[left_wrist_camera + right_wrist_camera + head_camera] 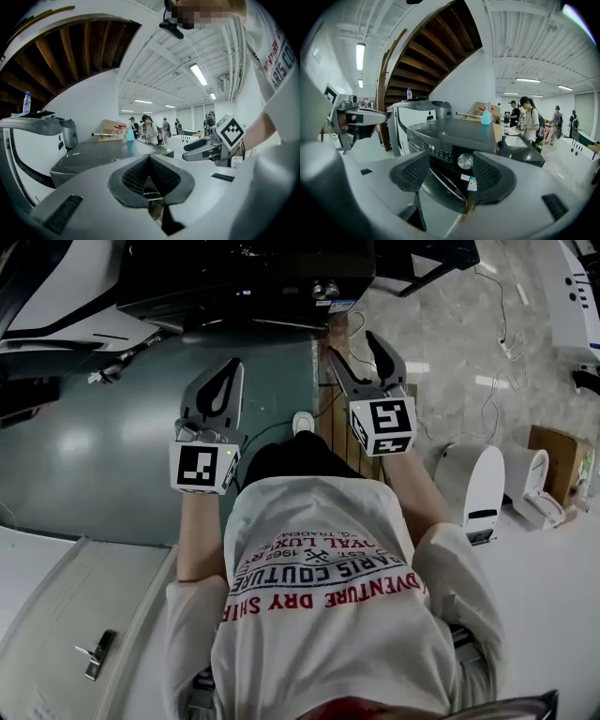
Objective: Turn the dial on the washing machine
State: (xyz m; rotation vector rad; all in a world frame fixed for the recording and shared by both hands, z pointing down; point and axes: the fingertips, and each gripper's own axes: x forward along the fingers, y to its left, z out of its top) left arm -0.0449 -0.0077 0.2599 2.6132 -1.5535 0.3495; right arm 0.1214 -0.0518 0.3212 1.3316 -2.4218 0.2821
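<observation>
While the dial (465, 161) on the washing machine (454, 133) sat untouched ahead, right gripper (452, 164) was spread short of it, left gripper (149, 159) pressed together and empty; turn not yet begun.

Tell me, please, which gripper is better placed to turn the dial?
Right. The right gripper is open and frames the dial, not yet touching; the left gripper is shut and sees no dial.

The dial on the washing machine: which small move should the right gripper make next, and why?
Probably move the right gripper forward until its open jaws stand around the dial. In the right gripper view the dial shows between the jaws, but the washing machine is apart from them and nothing is gripped.
</observation>
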